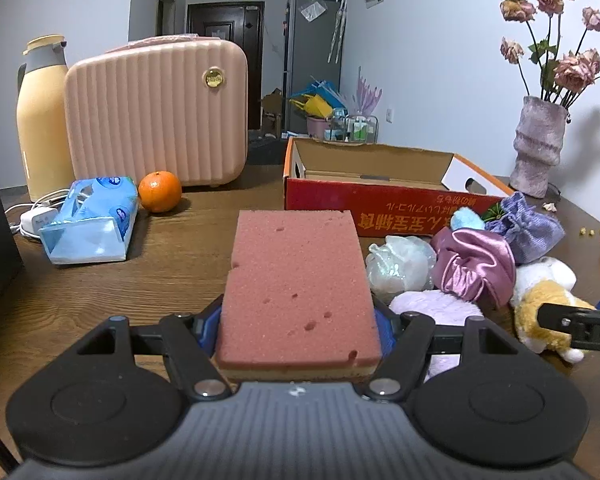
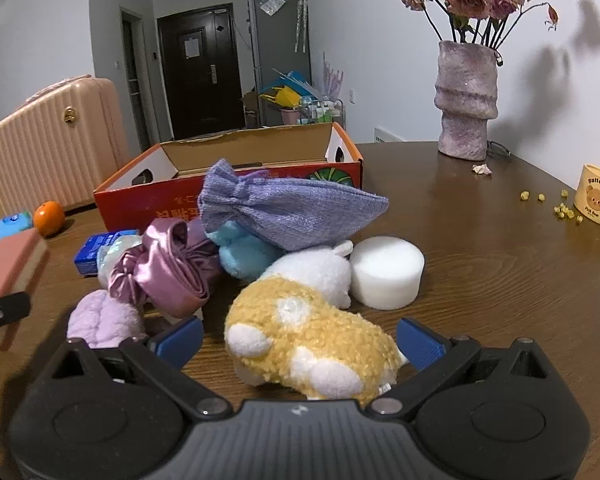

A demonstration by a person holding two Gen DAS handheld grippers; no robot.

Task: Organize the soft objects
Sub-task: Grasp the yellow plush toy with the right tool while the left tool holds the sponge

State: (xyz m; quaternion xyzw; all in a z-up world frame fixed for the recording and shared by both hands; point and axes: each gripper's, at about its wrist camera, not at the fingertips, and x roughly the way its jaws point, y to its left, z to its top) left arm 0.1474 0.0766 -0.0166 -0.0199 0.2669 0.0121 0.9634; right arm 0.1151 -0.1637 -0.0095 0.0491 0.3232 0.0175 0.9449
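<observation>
My left gripper point(image 1: 298, 330) is shut on a pink sponge point(image 1: 298, 284) and holds it above the table, in front of the open red cardboard box point(image 1: 380, 204). The sponge also shows at the left edge of the right wrist view point(image 2: 12, 268). My right gripper point(image 2: 300, 340) is open, its blue pads on either side of a yellow and white plush toy point(image 2: 312, 340) lying on the table. Beyond it lies a pile: purple drawstring pouch point(image 2: 292, 208), pink satin scrunchie point(image 2: 172, 268), blue plush point(image 2: 244, 252), lilac fluffy item point(image 2: 104, 318), white foam cylinder point(image 2: 386, 272).
A pink ribbed case point(image 1: 156, 112), yellow thermos point(image 1: 42, 116), orange point(image 1: 160, 191) and blue tissue pack point(image 1: 92, 220) stand at the left. A vase of dried roses point(image 2: 466, 100) and a bear mug point(image 2: 598, 200) stand at the right, with yellow crumbs nearby.
</observation>
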